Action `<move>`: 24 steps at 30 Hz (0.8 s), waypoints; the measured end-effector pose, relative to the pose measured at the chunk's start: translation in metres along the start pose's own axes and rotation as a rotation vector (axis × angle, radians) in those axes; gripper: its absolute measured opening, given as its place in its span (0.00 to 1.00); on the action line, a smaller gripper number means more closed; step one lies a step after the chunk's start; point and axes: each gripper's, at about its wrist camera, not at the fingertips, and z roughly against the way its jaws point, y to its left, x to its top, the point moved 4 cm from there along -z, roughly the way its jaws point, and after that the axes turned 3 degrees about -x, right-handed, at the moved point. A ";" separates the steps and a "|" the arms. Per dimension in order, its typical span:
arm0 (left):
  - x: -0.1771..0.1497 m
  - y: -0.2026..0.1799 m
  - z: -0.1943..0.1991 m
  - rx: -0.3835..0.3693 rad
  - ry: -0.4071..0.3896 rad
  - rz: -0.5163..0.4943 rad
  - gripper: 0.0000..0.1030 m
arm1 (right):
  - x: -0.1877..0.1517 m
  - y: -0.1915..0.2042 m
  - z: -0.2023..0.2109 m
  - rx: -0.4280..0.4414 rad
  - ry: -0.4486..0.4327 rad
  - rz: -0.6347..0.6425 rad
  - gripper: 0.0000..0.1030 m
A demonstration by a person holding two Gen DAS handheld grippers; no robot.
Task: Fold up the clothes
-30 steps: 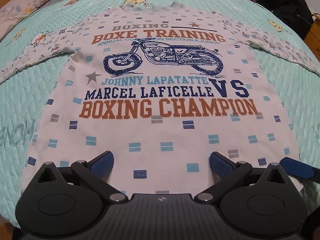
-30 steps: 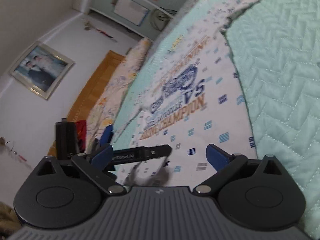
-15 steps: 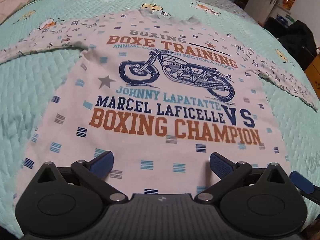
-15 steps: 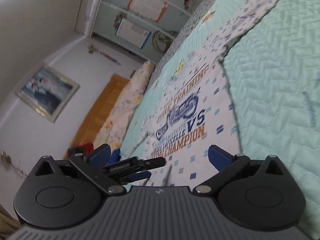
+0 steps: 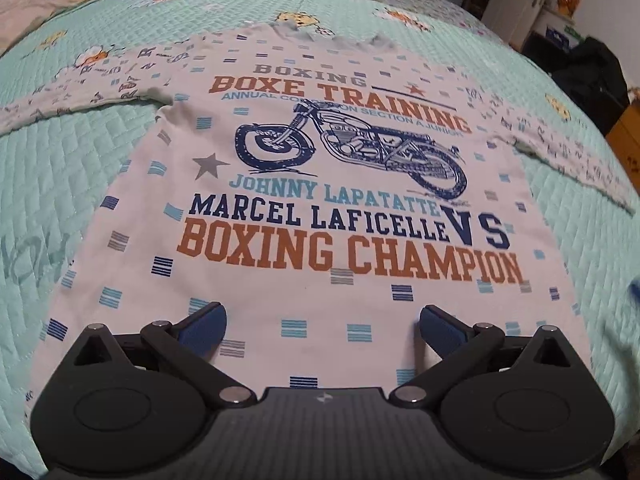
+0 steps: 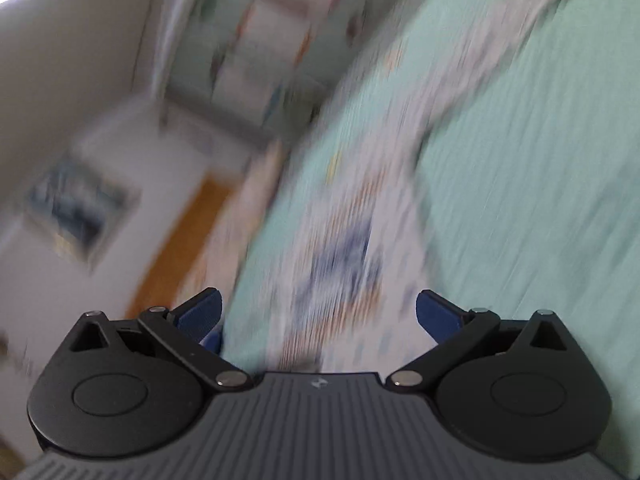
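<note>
Your left tongs (image 5: 322,326) hang apart over the shirt's (image 5: 320,184) near hem. Shirt lies flat on the bed (image 5: 60,184). Your right tongs (image 6: 318,310) are apart too, view blurred.

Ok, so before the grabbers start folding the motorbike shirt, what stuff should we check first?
1. Shirt lies flat, print side up, on the bed cover: ok.
2. Both sleeves spread out to the sides, not tucked under: ok.
3. Left gripper open, nothing between its fingers: ok.
4. Right gripper open, nothing held: ok.
5. Right gripper lined up with a shirt edge: cannot tell, its view is badly blurred.
6. Bottom hem smooth: cannot tell, the left gripper's body hides it.
</note>
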 end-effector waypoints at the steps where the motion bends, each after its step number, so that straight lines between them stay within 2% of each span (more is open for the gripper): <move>1: 0.000 0.000 0.000 0.000 -0.004 0.009 0.99 | 0.018 -0.005 0.007 -0.020 -0.070 -0.011 1.00; 5: 0.000 0.001 0.001 -0.001 -0.024 0.033 0.99 | 0.086 -0.029 0.023 -0.141 -0.271 -0.016 1.00; 7: 0.000 0.000 0.000 0.001 -0.031 0.036 0.99 | 0.110 -0.044 0.026 -0.190 -0.342 -0.038 1.00; 11: -0.001 0.000 0.000 0.009 -0.033 0.028 0.99 | 0.136 -0.082 0.017 -0.223 -0.391 -0.173 1.00; 15: -0.001 0.001 0.000 0.004 -0.039 0.035 0.99 | 0.148 -0.121 0.006 -0.237 -0.431 -0.311 1.00; 19: 0.000 0.005 0.001 -0.014 -0.050 0.059 0.99 | 0.158 -0.138 -0.008 -0.282 -0.437 -0.295 0.98; 24: 0.000 0.002 -0.001 0.000 -0.052 0.037 0.99 | 0.171 -0.153 -0.022 -0.349 -0.430 -0.294 0.90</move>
